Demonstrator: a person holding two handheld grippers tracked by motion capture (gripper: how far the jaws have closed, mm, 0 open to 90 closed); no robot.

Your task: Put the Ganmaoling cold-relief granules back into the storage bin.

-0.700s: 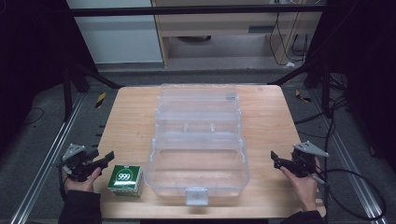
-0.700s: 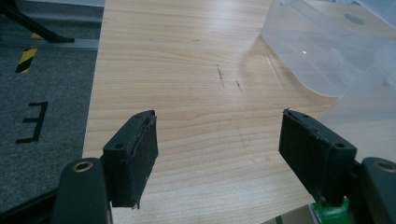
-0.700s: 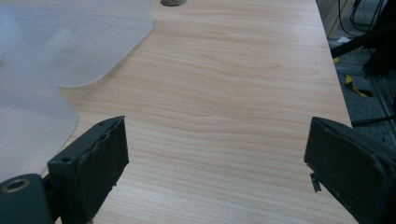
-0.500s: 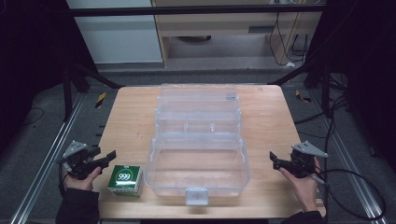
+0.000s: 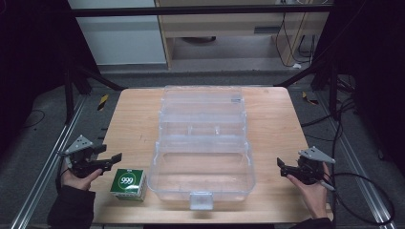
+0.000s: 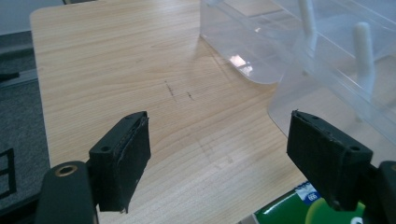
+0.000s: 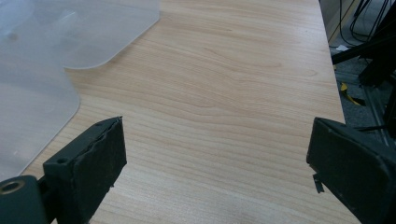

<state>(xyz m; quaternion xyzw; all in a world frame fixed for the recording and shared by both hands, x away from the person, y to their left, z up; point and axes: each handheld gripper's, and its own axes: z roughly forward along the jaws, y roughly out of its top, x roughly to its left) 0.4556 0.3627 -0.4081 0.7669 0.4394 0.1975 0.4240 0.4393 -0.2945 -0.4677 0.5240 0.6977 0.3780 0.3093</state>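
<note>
A clear plastic organiser case point(image 5: 202, 116) lies opened out in the middle of the wooden table point(image 5: 133, 119), with a latch at its near edge. A small green box marked 999 point(image 5: 128, 183) stands just left of the case's near corner. My left gripper point(image 5: 111, 153) is held at the table's left edge beside the green box, jaws apart and empty. In the left gripper view it point(image 6: 219, 140) faces bare wood, with the case point(image 6: 327, 93) and the box's corner point(image 6: 285, 212) to the right. My right gripper point(image 5: 282, 167) hovers at the near right, open and empty point(image 7: 215, 154).
Bare wood lies on both sides of the case point(image 7: 32, 93). Metal frame rails run along the left point(image 5: 45, 171) and right of the table. Cables point(image 5: 367, 191) trail on the floor at the right, and a cabinet stands behind the table.
</note>
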